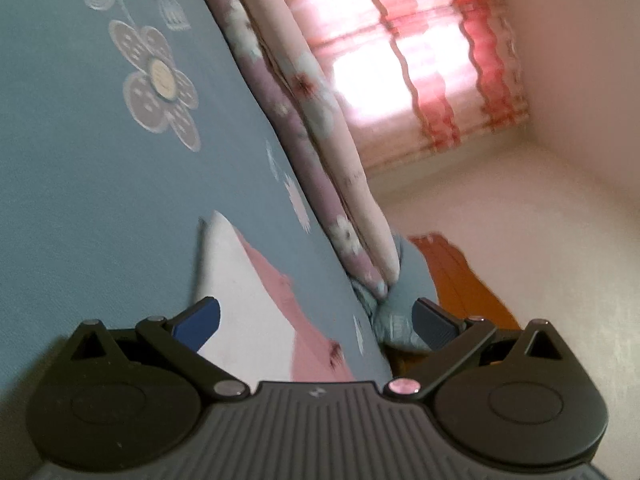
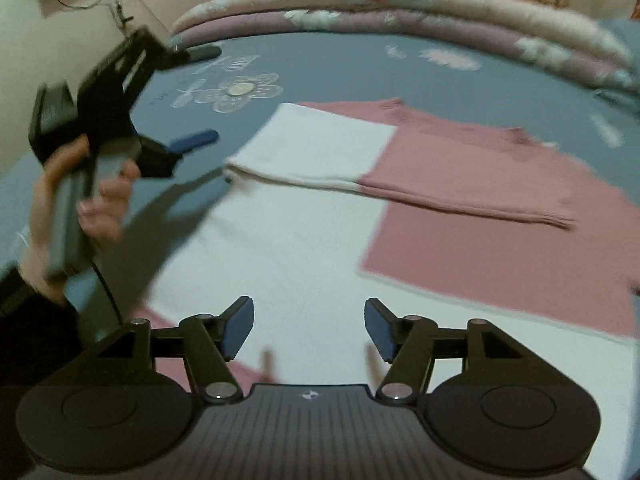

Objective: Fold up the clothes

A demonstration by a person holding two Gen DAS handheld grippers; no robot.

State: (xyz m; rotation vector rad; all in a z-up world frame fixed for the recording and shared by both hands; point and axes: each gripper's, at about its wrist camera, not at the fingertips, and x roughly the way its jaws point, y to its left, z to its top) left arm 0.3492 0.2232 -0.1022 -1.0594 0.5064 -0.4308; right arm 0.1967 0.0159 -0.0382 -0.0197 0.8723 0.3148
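While both tools hang clear of the cloth, set up the next fold as below.

Garment: pink-and-white top [image 2: 400, 216] lies flat on blue bedsheet [image 2: 340, 68]; 1 side, sleeve incl., already folded over the body, its white end toward the left gripper.

Right gripper [image 2: 309, 328]: jaws apart at mid width, nothing between pads [image 2: 240, 328]; hovers over the near white panel, angled down at it.

Left gripper [image 2: 206, 94]: jaws wide, empty; held in a hand [image 2: 96, 200] above the sheet, just off the garment's left edge. In its own view, fingertips [image 1: 204, 316] straddle a white/pink corner of the top [image 1: 256, 300] w/o touching.

Surroundings: rolled floral quilt [image 2: 400, 12] along far side of bed; pink curtain [image 1: 420, 60] behind.

Step in hand (judged): re-position for the next fold; no grip yet.

How to do it well:
- Take 2 matching points on 1 edge, 1 per gripper.
- Pinch all layers at the edge, not only the top 1, or the earlier fold may slide open.
- Lift low, carry both ends level, lay down w/o dragging.
- Release only when edges line up.

Risk: sheet may get pinched along w/ the cloth; keep pads shallow.
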